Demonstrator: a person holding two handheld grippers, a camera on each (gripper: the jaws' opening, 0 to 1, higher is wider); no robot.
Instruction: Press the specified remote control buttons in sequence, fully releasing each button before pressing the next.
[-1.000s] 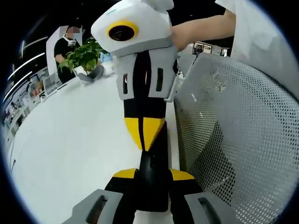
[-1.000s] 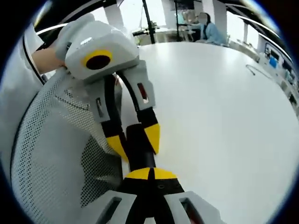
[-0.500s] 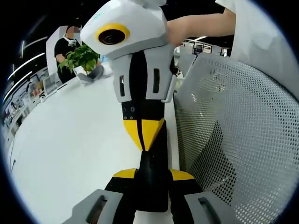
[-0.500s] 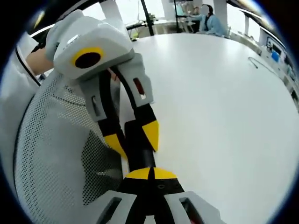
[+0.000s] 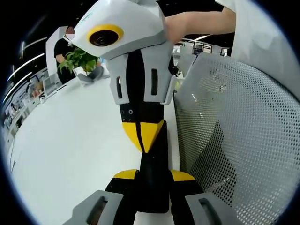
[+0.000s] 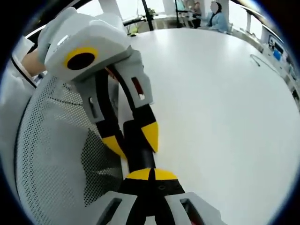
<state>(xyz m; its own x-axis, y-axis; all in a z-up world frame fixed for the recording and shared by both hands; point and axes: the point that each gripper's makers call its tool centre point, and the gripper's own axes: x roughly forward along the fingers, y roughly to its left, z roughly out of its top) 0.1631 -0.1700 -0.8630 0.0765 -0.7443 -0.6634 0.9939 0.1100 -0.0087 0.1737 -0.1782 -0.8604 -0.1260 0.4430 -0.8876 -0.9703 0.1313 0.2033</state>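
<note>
Remote control (image 5: 152,187): slim, black, low centre of the left gripper view, pinched by its long edges between the left gripper's (image 5: 152,174) yellow-tipped jaws. Buttons too dark to make out.

Right gripper (image 5: 143,136) enters from the top of that frame, jaws pressed together, yellow tips down on the remote's far end. Whether a button is depressed: cannot tell. A person's bare arm (image 5: 201,23) runs across the upper right.

Right gripper view: own jaws (image 6: 150,174) closed at bottom centre, against the remote (image 6: 137,147); the left gripper (image 6: 131,140) comes in from upper left, its jaws spread around the remote.

White counter (image 5: 70,150) lies behind. A perforated white chair back (image 5: 234,140) is on the right of the left view. Potted plant (image 5: 79,58) at upper left.
</note>
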